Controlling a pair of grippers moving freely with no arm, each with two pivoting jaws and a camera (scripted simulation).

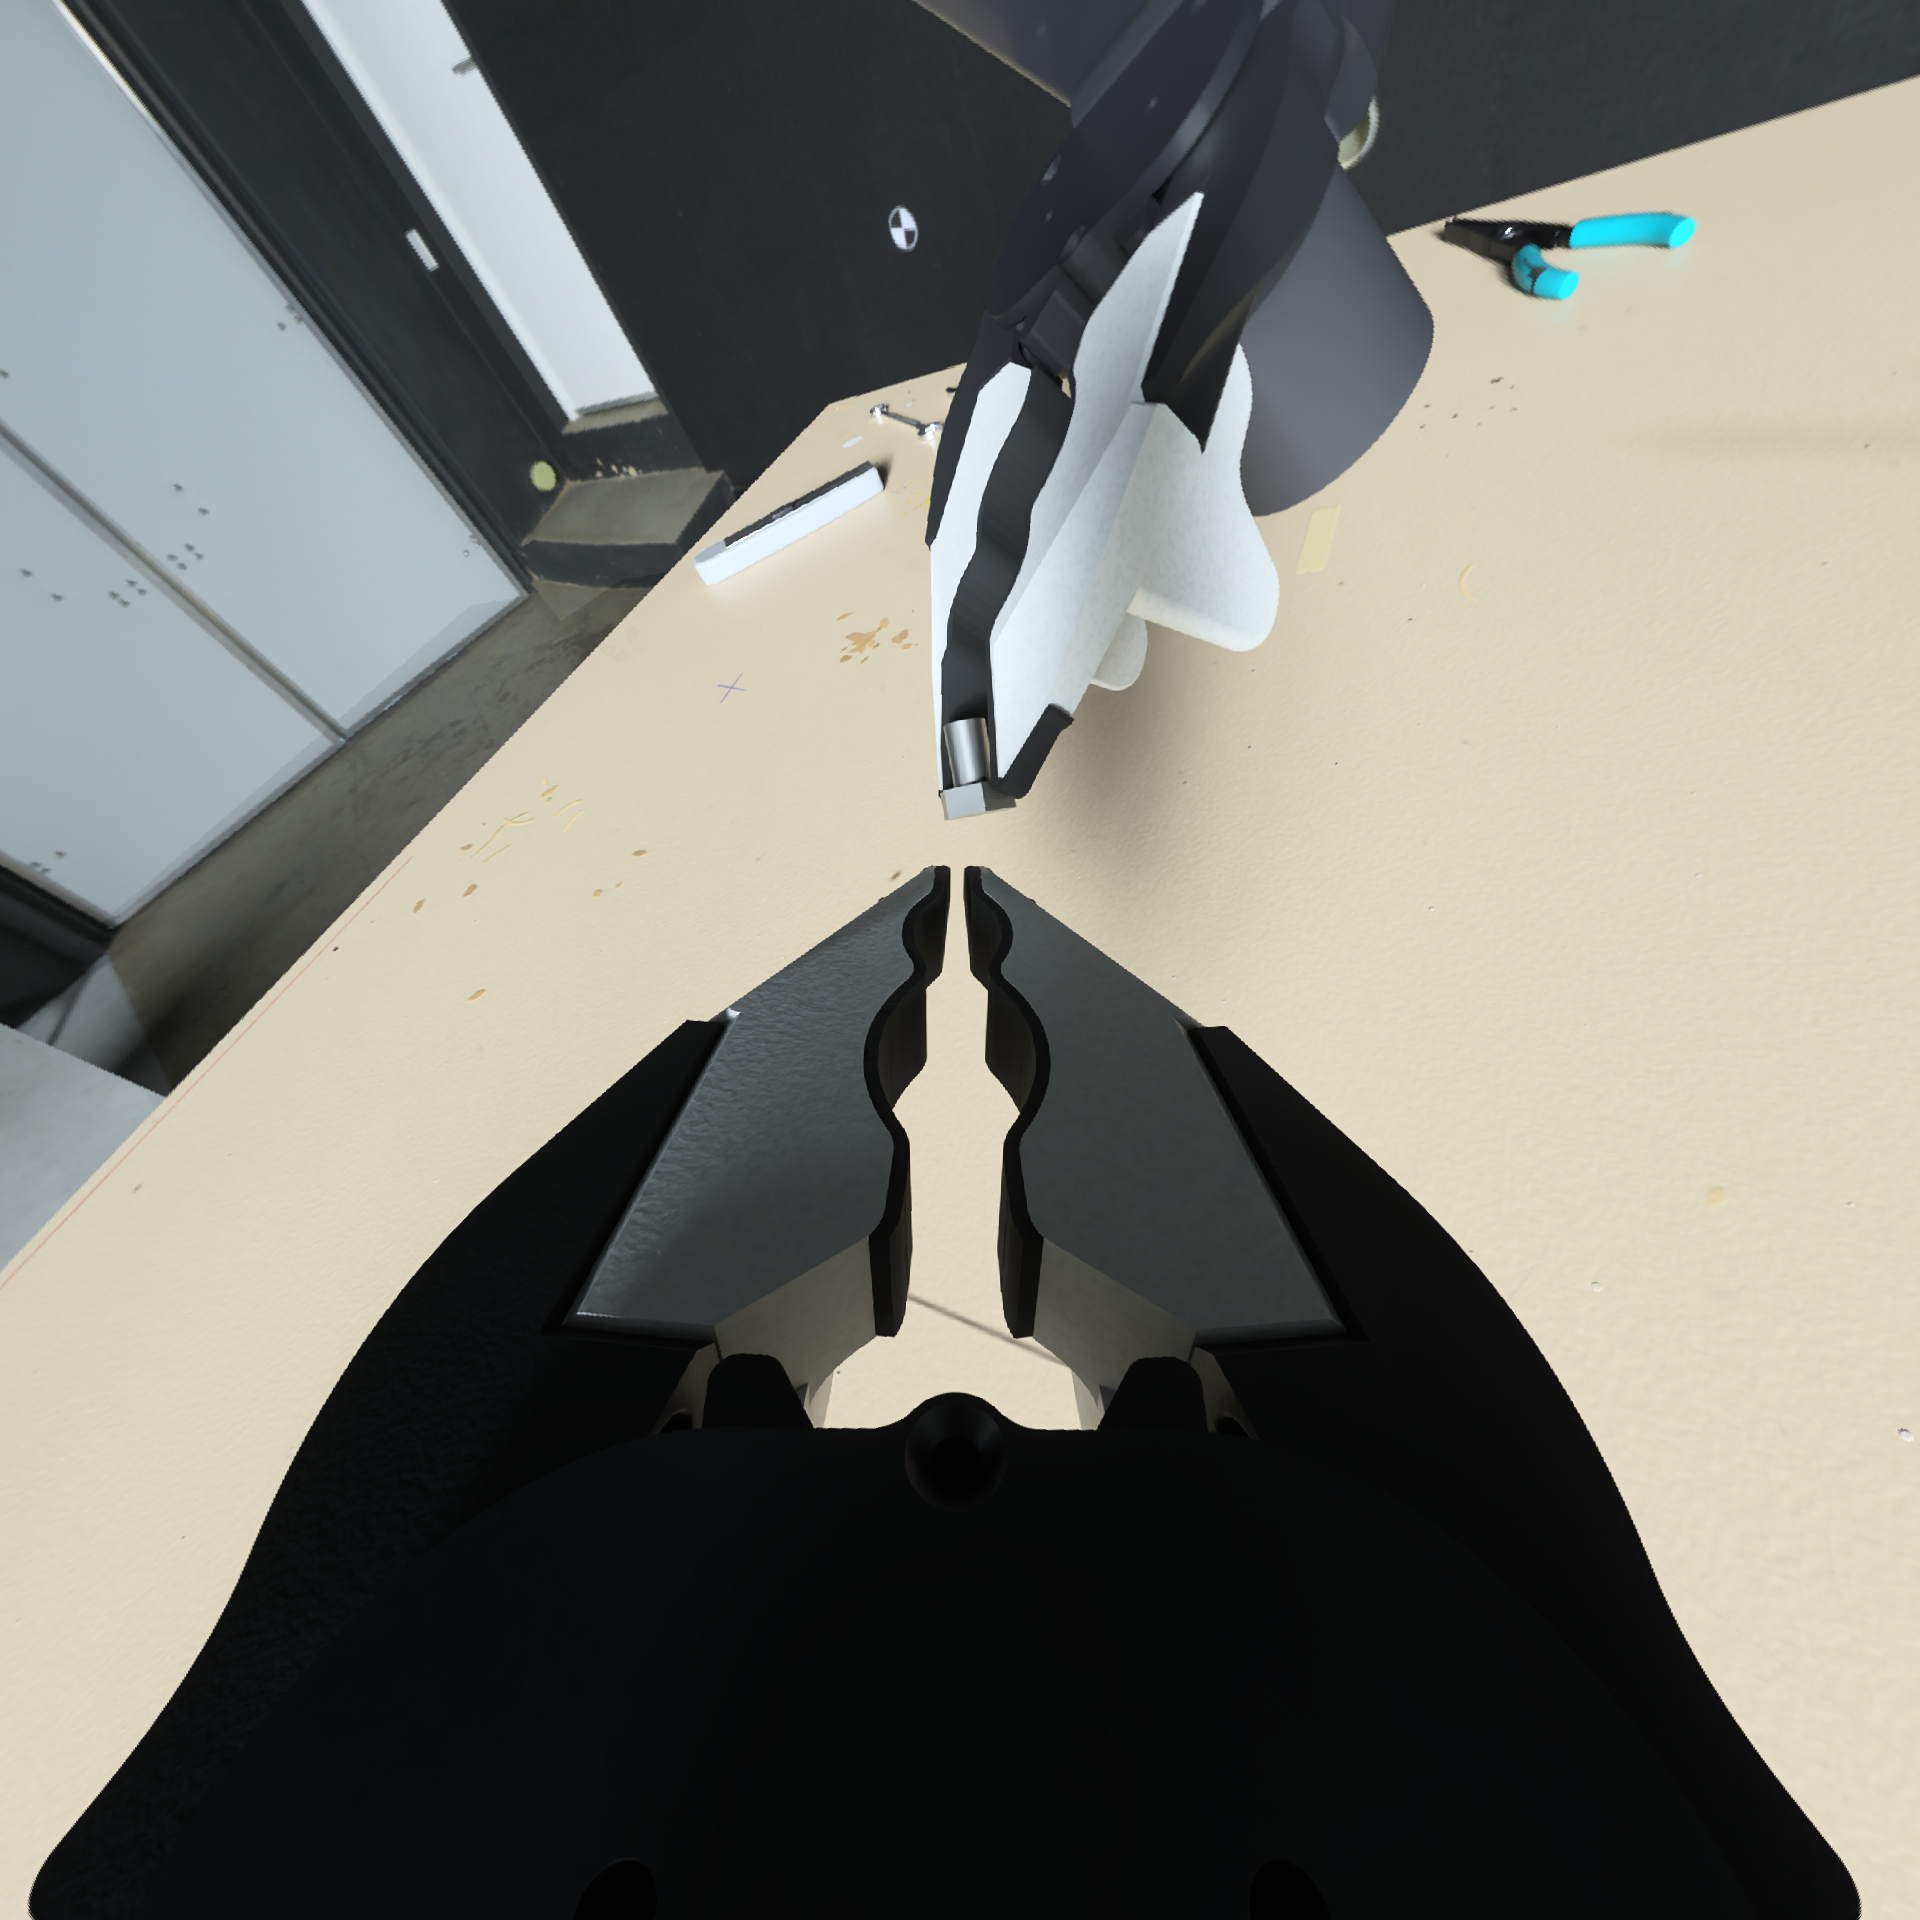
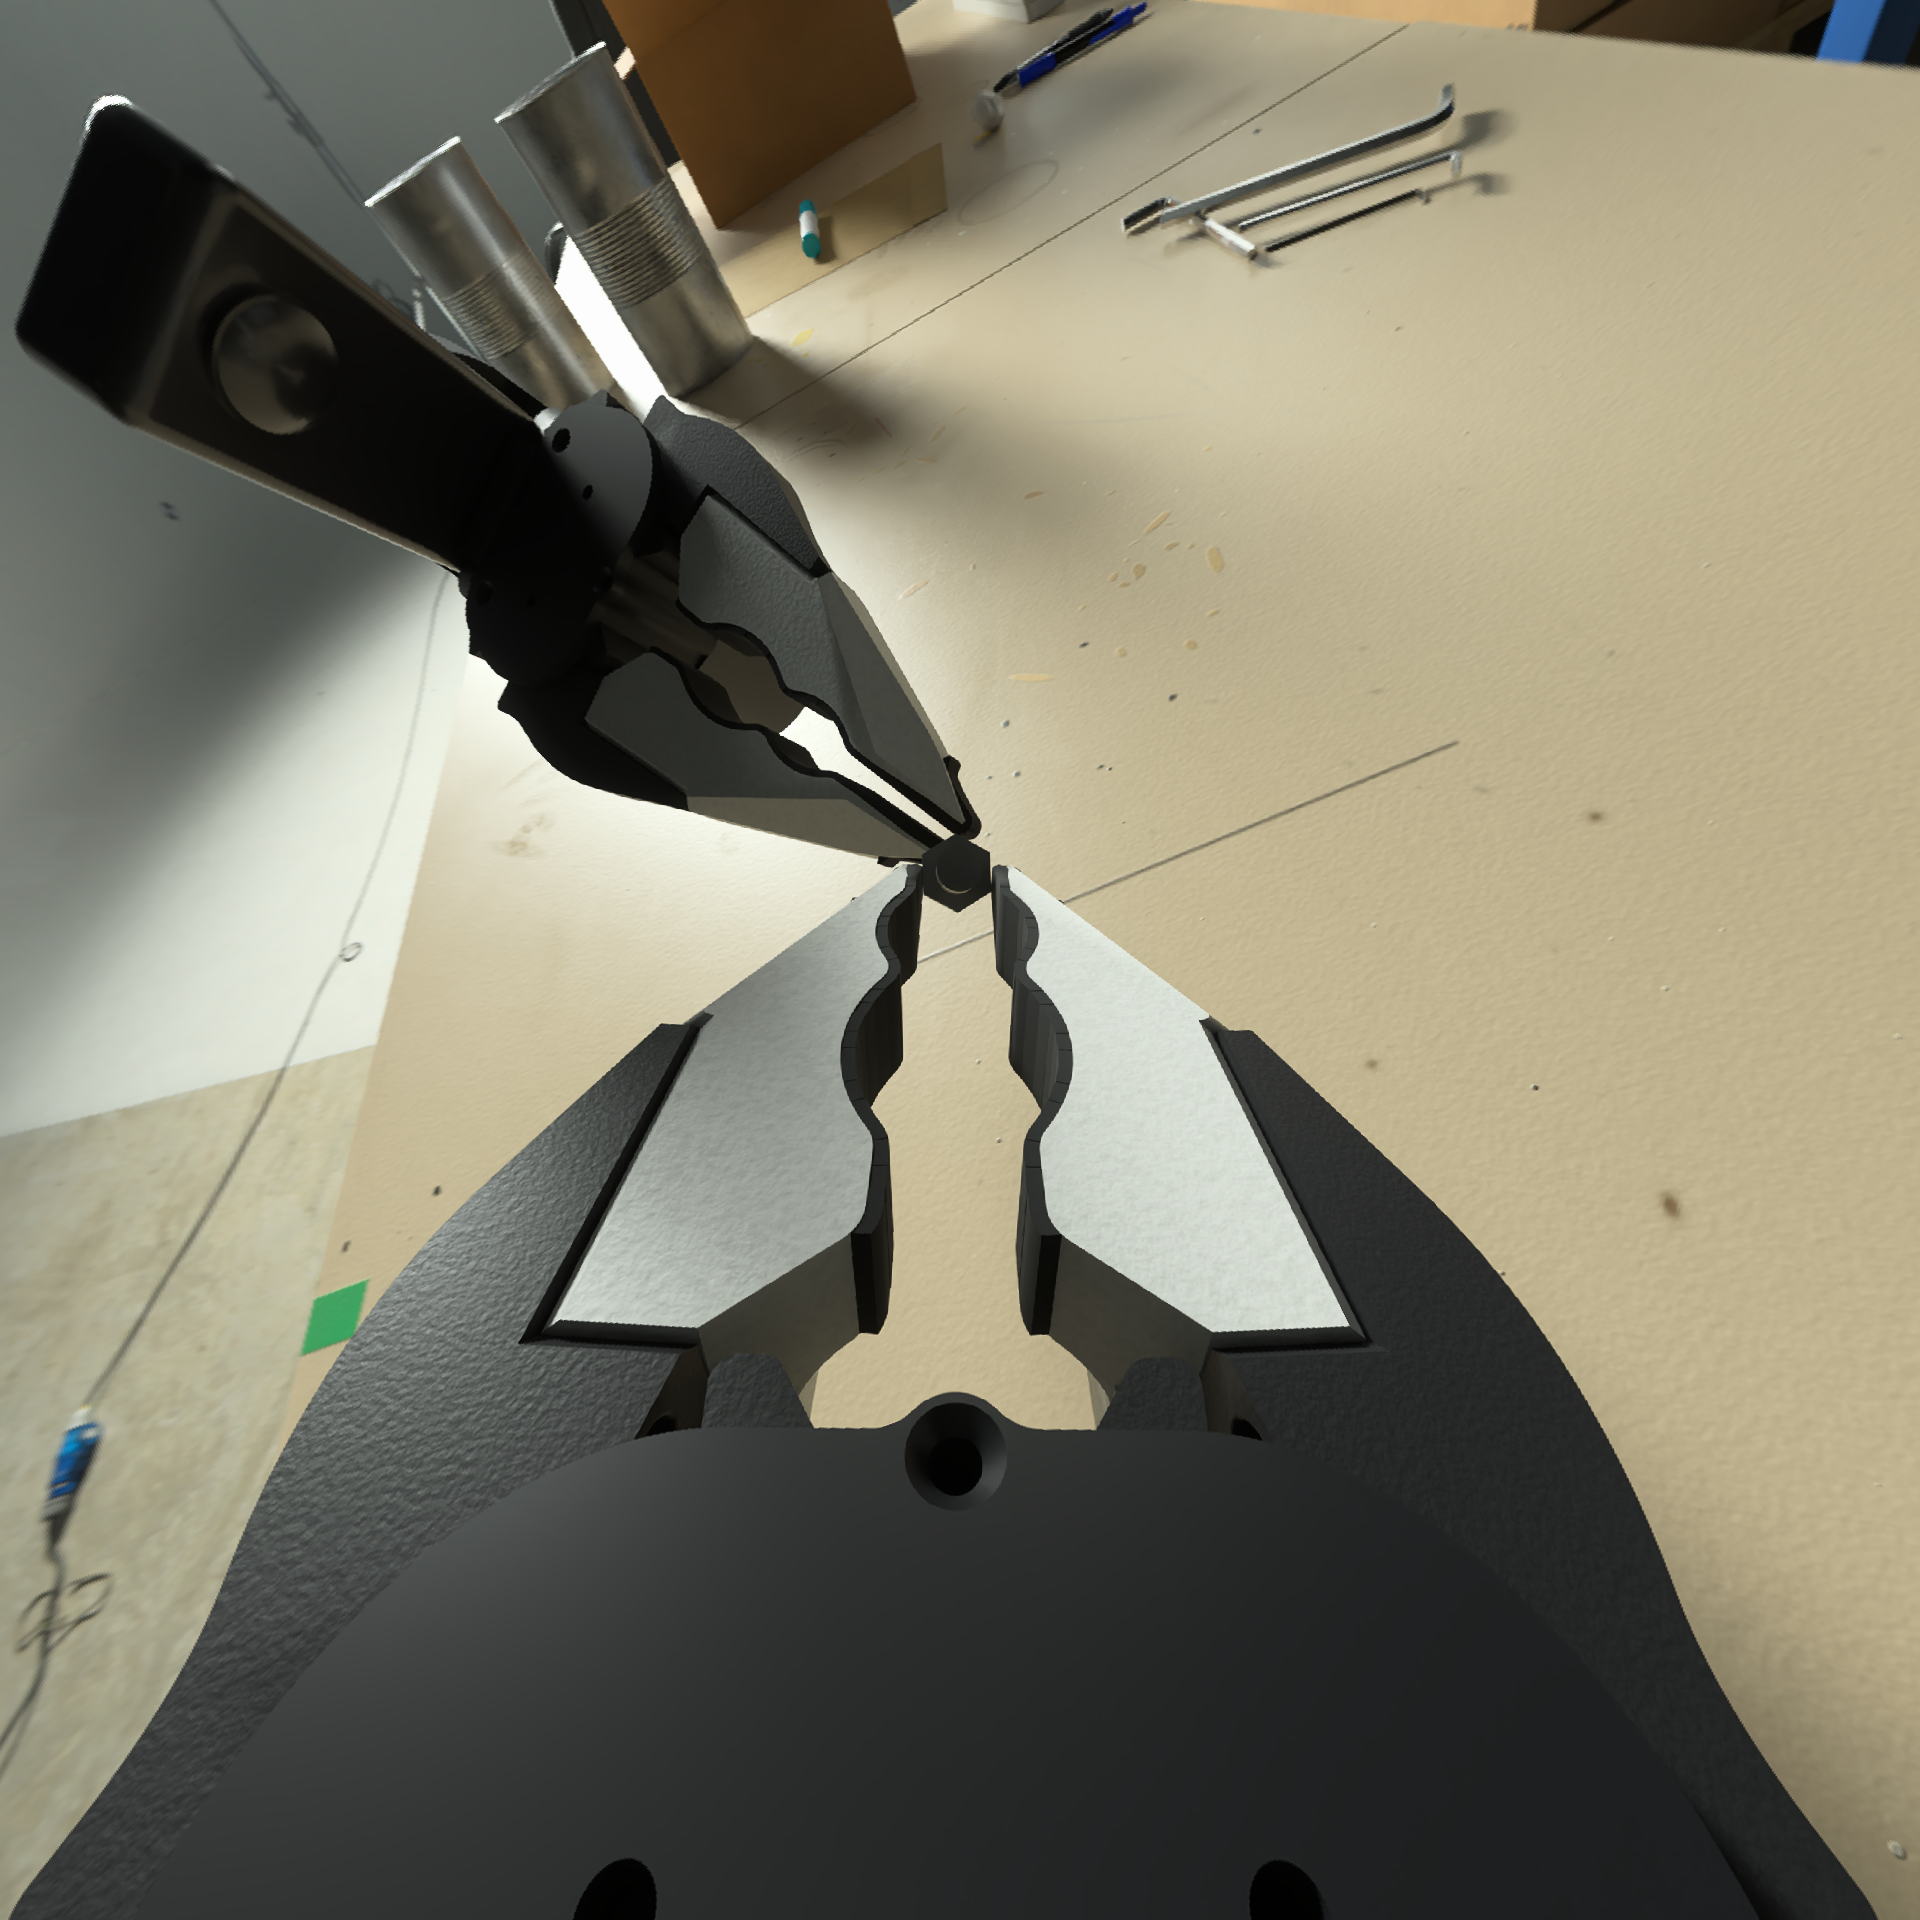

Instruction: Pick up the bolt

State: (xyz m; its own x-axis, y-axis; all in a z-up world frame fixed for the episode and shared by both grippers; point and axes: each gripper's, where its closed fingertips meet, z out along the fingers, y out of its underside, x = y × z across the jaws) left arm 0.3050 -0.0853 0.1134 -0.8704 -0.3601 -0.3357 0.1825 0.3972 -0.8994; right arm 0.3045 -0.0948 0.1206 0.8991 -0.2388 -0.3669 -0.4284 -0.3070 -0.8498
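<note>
The bolt [image 1: 964,753] is a short silver cylinder with a hex head, pinched between the fingertips of my right gripper [image 1: 982,784], which comes down from above onto the beige table [image 1: 1351,935]. In the right wrist view the bolt [image 2: 956,878] shows end-on as a dark hex between my right gripper's tips [image 2: 956,894]. My left gripper [image 1: 957,883] is shut and empty, its tips just short of the bolt. It also shows in the right wrist view [image 2: 951,826], pointing at the bolt from the upper left.
Blue-handled pliers [image 1: 1590,244], a white bar [image 1: 790,523] and the table's left edge show in the left wrist view. Two metal cups [image 2: 623,229], a cardboard box [image 2: 769,94], a marker [image 2: 812,231] and metal rods [image 2: 1309,187] lie far behind.
</note>
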